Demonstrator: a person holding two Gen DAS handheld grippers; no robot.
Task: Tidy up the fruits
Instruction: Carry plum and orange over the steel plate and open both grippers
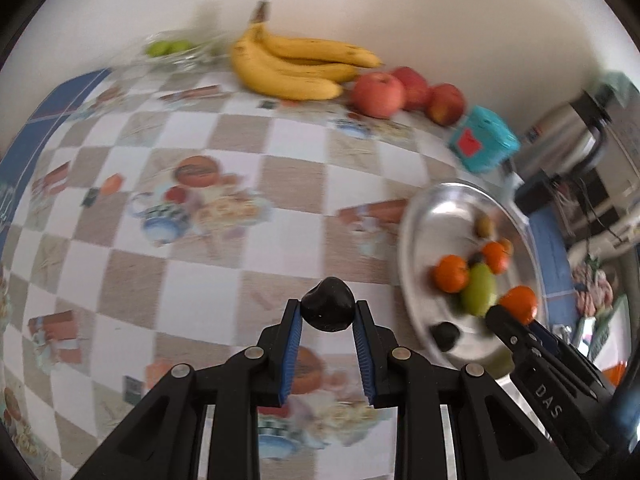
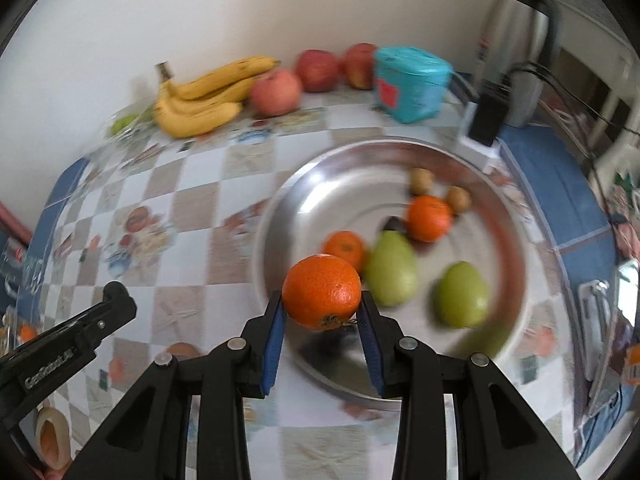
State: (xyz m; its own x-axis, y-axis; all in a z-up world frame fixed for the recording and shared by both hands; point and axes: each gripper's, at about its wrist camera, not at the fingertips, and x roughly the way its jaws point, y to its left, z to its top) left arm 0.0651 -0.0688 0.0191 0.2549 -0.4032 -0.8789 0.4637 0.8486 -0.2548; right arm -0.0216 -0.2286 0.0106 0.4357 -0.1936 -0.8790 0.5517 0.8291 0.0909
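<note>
left wrist view: the left gripper (image 1: 328, 314) pinches a small, glossy, near-black fruit (image 1: 328, 309) between its blue ribbed pads, carried above the checked oilcloth table (image 1: 248, 184), left of the metal tray (image 1: 436, 216). far across the table lie a bunch of bananas (image 1: 296, 66), smooth yellow with brown flecks, and three red apples (image 1: 408, 94) to their right; a clear glass dish (image 1: 180, 54) with green fruit sits at the far left. at the right edge the right gripper's black finger pokes in over the tray.

right wrist view: the right gripper (image 2: 322, 312) clamps a round, pebbly-skinned orange (image 2: 322, 297) at its widest part, held over the near left rim of the shiny round tray. inside the tray remain two more oranges (image 2: 429, 218), two matte green pears (image 2: 390, 268), two small brown fruits (image 2: 422, 181) and something dark i cannot identify. a teal tub (image 2: 412, 84) and a steel thermos (image 2: 516, 40) stand far right.

judging by this, the step in hand is carrying each picked fruit out of the mixed tray to be sorted by kind. the next move calls for choosing a spot for each, lowering until the fruit rests on the cloth, then easing the pads apart gently, since both fruits are round and may roll.
</note>
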